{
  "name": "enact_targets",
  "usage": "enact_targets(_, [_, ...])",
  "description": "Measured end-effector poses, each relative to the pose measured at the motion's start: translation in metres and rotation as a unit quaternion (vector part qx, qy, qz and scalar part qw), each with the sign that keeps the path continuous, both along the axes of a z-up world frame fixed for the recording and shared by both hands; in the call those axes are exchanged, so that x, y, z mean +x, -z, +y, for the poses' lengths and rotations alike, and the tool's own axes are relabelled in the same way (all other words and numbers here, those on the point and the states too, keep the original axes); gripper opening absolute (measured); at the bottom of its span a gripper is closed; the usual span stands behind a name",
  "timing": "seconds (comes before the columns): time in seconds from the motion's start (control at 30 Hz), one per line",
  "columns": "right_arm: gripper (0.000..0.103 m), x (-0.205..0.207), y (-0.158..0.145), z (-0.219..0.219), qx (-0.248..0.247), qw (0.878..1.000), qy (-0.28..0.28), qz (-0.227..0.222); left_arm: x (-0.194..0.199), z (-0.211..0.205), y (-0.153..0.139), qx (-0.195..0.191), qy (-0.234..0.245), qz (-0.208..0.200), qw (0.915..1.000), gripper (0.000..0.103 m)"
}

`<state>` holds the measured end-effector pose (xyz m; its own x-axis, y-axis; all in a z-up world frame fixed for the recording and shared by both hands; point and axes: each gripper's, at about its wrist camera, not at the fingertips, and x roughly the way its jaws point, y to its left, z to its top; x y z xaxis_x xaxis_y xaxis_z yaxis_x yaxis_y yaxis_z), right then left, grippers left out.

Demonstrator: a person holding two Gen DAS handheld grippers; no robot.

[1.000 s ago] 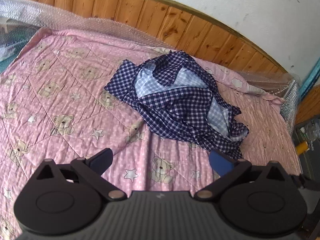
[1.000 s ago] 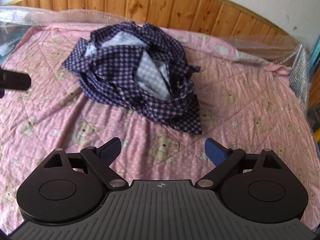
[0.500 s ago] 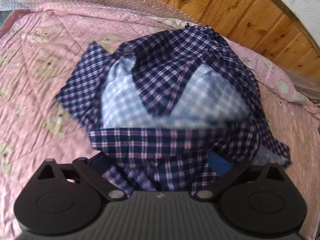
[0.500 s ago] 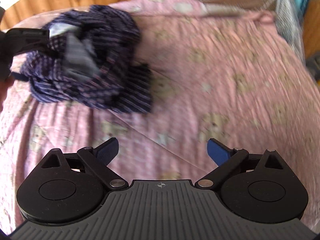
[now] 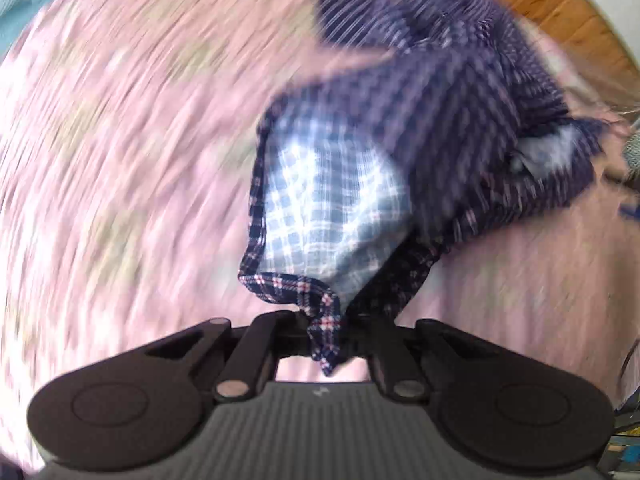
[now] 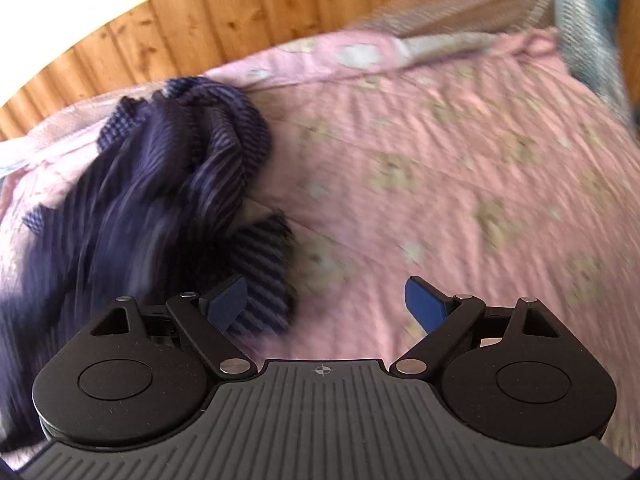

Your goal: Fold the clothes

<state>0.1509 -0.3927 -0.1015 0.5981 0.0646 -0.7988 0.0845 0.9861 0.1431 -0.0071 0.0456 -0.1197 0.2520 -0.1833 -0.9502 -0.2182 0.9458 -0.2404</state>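
Observation:
A dark blue checked shirt (image 5: 440, 120) with a pale checked inside lies crumpled on the pink bedspread (image 5: 120, 160). My left gripper (image 5: 326, 332) is closing, its jaws pinching a hem corner of the shirt, which stretches away up and right; the view is blurred by motion. In the right wrist view the same shirt (image 6: 168, 200) trails down the left side. My right gripper (image 6: 326, 300) is beginning to close but still stands wide; a tip of the shirt lies by its left finger (image 6: 226, 300), no cloth pressed between the pads.
The bedspread (image 6: 460, 160) carries a teddy bear and star print. A wooden headboard (image 6: 200, 16) runs along the far edge. Clear bubble wrap (image 6: 580, 20) covers the bed's right corner.
My left gripper dropped onto the shirt, shut on its hem and pulled it along. My right gripper swung right, so the shirt slid to the left of its view.

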Motion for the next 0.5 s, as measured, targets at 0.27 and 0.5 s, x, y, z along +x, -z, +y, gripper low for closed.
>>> enact_targets(0.27, [0.097, 0.090, -0.029, 0.104, -0.014, 0.989, -0.140, -0.050, -0.030, 0.016, -0.032, 0.019, -0.049, -0.056, 0.9971, 0.043])
enact_targets(0.5, [0.038, 0.147, 0.026, 0.216, -0.103, 0.958, -0.264, 0.048, -0.031, 0.020, -0.055, 0.011, -0.091, -0.079, 0.9927, 0.047])
